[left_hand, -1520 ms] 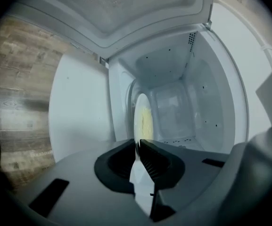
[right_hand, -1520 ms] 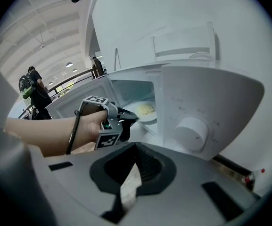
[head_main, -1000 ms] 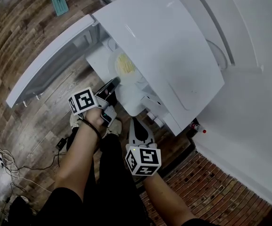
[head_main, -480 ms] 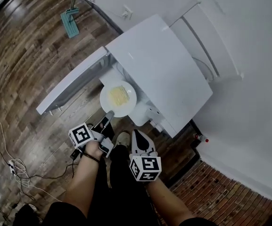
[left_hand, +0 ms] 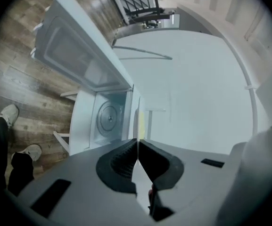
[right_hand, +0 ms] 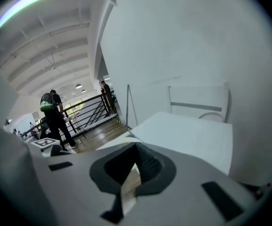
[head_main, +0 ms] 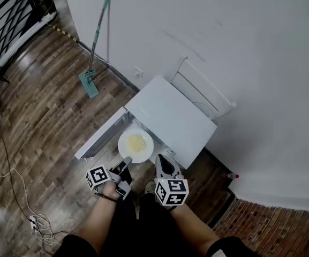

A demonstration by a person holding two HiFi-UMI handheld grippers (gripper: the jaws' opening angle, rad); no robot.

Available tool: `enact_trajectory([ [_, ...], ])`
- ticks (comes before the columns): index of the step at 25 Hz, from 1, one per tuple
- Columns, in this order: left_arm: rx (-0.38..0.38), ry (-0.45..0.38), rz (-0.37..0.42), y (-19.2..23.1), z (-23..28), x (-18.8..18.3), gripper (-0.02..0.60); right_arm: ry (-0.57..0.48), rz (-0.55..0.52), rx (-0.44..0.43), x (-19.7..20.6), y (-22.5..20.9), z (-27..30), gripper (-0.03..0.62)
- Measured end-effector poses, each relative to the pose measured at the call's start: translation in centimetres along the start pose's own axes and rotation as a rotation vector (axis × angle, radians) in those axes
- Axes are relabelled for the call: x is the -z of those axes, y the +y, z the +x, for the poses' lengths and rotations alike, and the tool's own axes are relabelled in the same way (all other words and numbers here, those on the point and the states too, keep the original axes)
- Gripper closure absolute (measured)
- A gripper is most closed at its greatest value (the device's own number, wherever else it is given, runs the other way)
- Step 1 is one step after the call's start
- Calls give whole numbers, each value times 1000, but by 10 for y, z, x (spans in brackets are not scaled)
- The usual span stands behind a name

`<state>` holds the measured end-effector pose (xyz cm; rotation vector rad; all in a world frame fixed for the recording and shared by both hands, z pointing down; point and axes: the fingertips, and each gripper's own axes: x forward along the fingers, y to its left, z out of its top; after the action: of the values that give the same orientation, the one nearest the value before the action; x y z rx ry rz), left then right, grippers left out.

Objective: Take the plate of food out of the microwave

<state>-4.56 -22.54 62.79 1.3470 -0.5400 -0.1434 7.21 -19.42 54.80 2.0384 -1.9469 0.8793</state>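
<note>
A white plate (head_main: 135, 145) with yellow food (head_main: 136, 141) hangs in front of the white microwave (head_main: 170, 119), just outside its cavity and beside the open door (head_main: 98, 138). My left gripper (head_main: 126, 160) is shut on the plate's near rim. In the left gripper view the plate (left_hand: 138, 119) shows edge-on between the closed pads of the left gripper (left_hand: 137, 142), with the bare turntable (left_hand: 108, 118) behind it. My right gripper (head_main: 164, 160) floats to the right of the plate, apart from it. In its own view the right gripper (right_hand: 136, 147) has its tips together and holds nothing.
The microwave sits low on a wooden floor. A white chair (head_main: 202, 90) stands behind it against the wall. A mop (head_main: 92, 63) leans at the back left, cables (head_main: 15, 197) lie at the left, and a railing (head_main: 9, 15) runs at far left. People (right_hand: 53, 112) stand far off.
The plate has come out of the microwave's cavity, held by my left gripper. Both grippers have drawn back toward me, and the head view has risen away from the microwave.
</note>
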Motion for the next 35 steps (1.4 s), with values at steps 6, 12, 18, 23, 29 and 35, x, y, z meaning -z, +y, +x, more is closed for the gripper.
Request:
enact_trajectory([
  [6, 76, 5, 70, -94, 4, -21, 569, -133, 30, 51, -80, -7, -20, 585],
  [12, 143, 23, 61, -180, -2, -13, 569, -268, -23, 41, -156, 11, -50, 585],
  [18, 205, 67, 70, -260, -24, 14, 569, -346, -41, 23, -198, 38, -95, 585],
  [23, 242, 77, 117, -293, -20, 21, 569, -374, -28, 44, -209, 31, -103, 585],
  [29, 235, 80, 122, -294, -20, 18, 569, -382, -27, 68, -208, 32, -102, 585],
  [35, 221, 92, 136, -287, -26, 17, 569, -384, -46, 91, -204, 34, -98, 585],
])
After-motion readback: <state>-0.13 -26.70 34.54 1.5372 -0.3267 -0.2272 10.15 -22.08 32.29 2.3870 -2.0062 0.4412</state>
